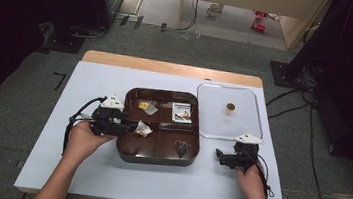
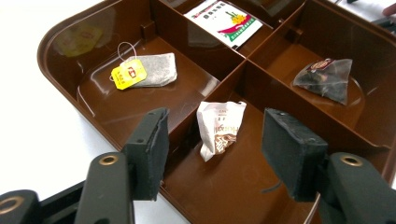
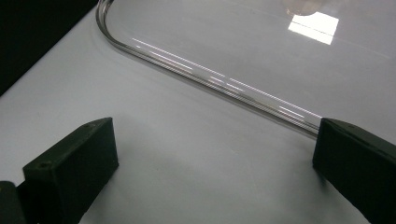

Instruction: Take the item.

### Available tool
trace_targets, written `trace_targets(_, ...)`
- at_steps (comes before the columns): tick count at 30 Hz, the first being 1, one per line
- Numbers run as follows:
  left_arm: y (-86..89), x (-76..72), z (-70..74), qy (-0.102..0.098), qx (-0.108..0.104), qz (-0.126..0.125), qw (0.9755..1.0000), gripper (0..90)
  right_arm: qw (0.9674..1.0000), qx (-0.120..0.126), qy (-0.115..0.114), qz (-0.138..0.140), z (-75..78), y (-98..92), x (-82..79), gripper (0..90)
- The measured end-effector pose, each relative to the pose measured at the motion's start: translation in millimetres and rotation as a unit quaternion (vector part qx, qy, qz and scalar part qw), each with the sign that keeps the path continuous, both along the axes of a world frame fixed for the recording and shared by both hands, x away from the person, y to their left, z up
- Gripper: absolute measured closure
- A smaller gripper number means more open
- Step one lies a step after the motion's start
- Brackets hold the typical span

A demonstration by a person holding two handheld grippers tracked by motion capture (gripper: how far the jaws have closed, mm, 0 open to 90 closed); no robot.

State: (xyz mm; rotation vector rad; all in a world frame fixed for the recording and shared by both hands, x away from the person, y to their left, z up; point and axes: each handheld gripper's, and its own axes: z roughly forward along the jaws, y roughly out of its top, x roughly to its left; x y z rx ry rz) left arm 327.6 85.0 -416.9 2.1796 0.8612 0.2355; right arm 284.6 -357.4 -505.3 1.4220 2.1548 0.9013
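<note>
**Tray at centre, lid to its right**

On the counter (image 1: 106, 172) in front of you sits a four-compartment tray (image 1: 158, 158). To its right, just beside it, lies a lid (image 1: 241, 129). In the tray's far left compartment lies a tea bag (image 2: 156, 70); far right, a flat sachet (image 2: 224, 21); near left, a crumpled packet (image 2: 218, 128); near right, a pyramid bag (image 2: 327, 79). Your left gripper (image 2: 212, 156) sits at the tray's left edge, with the crumpled packet between its jaws; your right gripper (image 3: 210, 172) rests before the lid.

lab: camera stands (image 1: 294, 67), floor cables (image 1: 289, 105)

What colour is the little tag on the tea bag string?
Yellow, with a small red mark; the tag shows best in the left gripper view.
</note>
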Motion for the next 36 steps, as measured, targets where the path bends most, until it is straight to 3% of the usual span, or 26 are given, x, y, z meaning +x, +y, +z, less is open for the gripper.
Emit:
trace_targets(17,-17.9,5.5,-18.7,0.013,0.034,-0.027,0.9990,53.7,1.0000,0.000,0.000,0.000,0.0,0.0,0.0,0.0)
trace_targets(27,-24.9,8.8,-25.9,0.019,0.063,-0.026,0.9975,52.8,1.0000,-0.001,-0.001,0.000,0.0,-0.1,0.0,0.0)
trace_targets(34,-29.6,9.7,-26.9,0.020,0.062,-0.032,0.9973,53.3,1.0000,0.000,0.000,0.000,0.0,0.0,0.0,0.0)
trace_targets(36,-32.1,9.7,-27.8,0.021,0.073,-0.036,0.9965,53.0,1.0000,-0.001,-0.001,0.000,0.0,-0.1,0.1,0.0)
